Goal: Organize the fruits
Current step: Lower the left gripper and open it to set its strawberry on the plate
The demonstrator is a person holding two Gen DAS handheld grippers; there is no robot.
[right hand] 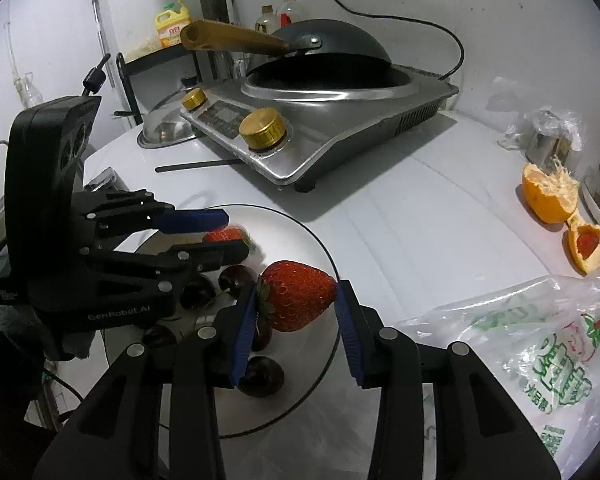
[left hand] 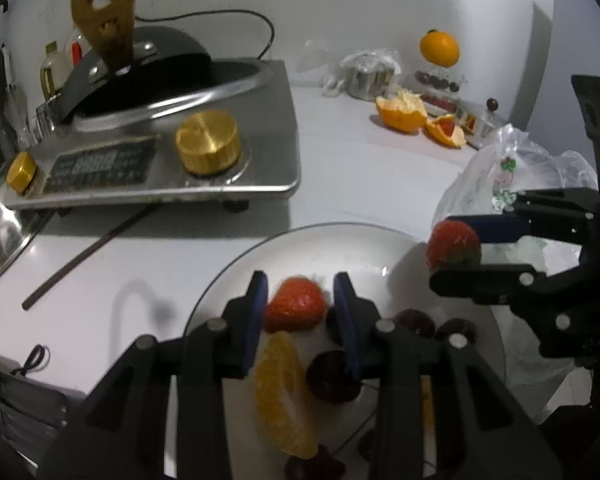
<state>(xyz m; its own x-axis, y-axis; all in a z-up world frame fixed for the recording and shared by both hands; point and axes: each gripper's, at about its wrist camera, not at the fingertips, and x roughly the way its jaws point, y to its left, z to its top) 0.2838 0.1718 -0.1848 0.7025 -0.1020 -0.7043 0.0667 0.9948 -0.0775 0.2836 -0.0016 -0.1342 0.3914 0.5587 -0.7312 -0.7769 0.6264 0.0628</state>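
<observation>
A white plate holds a strawberry, an orange slice and several dark cherries. My left gripper is open, its blue pads either side of the plate's strawberry without clearly gripping it; it also shows in the right wrist view. My right gripper is shut on a second strawberry and holds it above the plate's right rim. In the left wrist view the right gripper holds that strawberry.
An induction cooker with a wok stands behind the plate. A chopstick lies in front of it. Orange peels, a whole orange and fruit boxes sit at the far right. A plastic bag lies right of the plate.
</observation>
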